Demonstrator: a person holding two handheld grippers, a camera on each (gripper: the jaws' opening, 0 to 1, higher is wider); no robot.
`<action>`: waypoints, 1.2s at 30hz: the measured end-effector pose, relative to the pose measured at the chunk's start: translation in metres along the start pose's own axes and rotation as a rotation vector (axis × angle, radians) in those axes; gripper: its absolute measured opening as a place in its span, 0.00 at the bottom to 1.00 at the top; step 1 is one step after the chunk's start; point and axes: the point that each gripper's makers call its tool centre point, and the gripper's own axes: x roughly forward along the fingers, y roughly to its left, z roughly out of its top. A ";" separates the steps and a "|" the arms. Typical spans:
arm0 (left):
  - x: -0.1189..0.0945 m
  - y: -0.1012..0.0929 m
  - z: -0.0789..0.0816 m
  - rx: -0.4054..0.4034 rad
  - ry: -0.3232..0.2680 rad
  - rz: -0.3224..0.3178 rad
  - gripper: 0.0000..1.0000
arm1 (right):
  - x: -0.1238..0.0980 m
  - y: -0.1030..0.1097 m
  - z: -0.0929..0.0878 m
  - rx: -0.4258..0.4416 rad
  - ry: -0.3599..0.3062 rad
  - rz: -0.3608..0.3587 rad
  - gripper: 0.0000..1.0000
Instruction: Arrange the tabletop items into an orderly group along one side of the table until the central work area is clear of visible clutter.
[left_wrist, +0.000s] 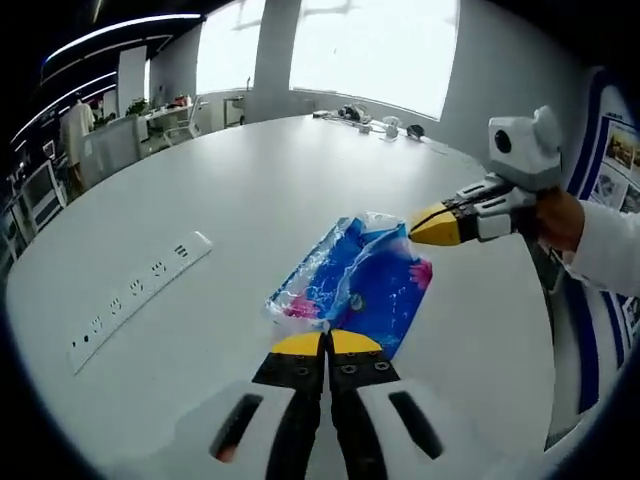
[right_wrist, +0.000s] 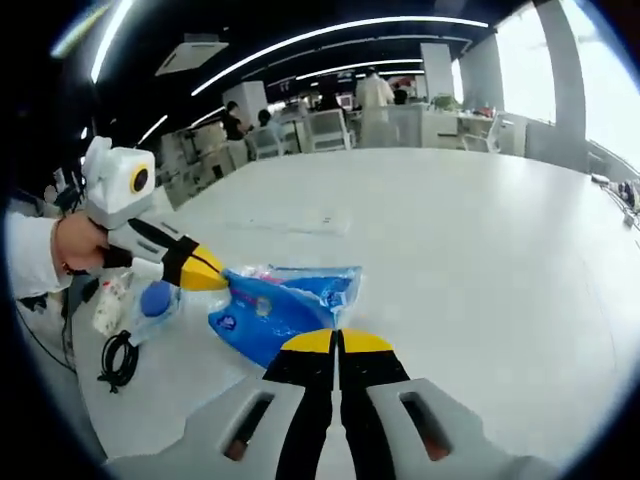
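While the blue plastic packet (left_wrist: 360, 285) lies flat on the white desk (left_wrist: 250, 200), it is flanked by both grippers. In the left gripper view the left gripper (left_wrist: 326, 343) is seen with yellow tips pressed together, clenched on nothing, just at the packet's near end. The right gripper (left_wrist: 437, 226) comes in from the right (held in a hand (left_wrist: 560, 220) with a white sleeve), its tips closed at the packet's far corner; whether plastic is pinched cannot be told. A white power strip (left_wrist: 140, 298) lies well apart, toward the desk's left edge. In the right gripper view the right gripper (right_wrist: 338, 342) is closed at the packet (right_wrist: 280, 310), and the left gripper (right_wrist: 205, 272) touches the packet's other end. Near that desk edge a blue round item (right_wrist: 155, 298) in clear wrap, a black cable (right_wrist: 118, 360) and a white strip (right_wrist: 108, 300) are seen.
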 end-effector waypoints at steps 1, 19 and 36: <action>0.005 0.000 -0.002 0.001 0.005 0.002 0.00 | 0.003 -0.002 -0.003 0.008 0.003 0.003 0.00; 0.020 0.003 -0.020 -0.012 0.020 0.016 0.00 | 0.022 -0.010 -0.028 0.026 0.037 0.004 0.00; 0.020 0.000 -0.026 -0.033 0.023 0.022 0.09 | 0.022 -0.019 -0.031 0.048 0.028 -0.024 0.12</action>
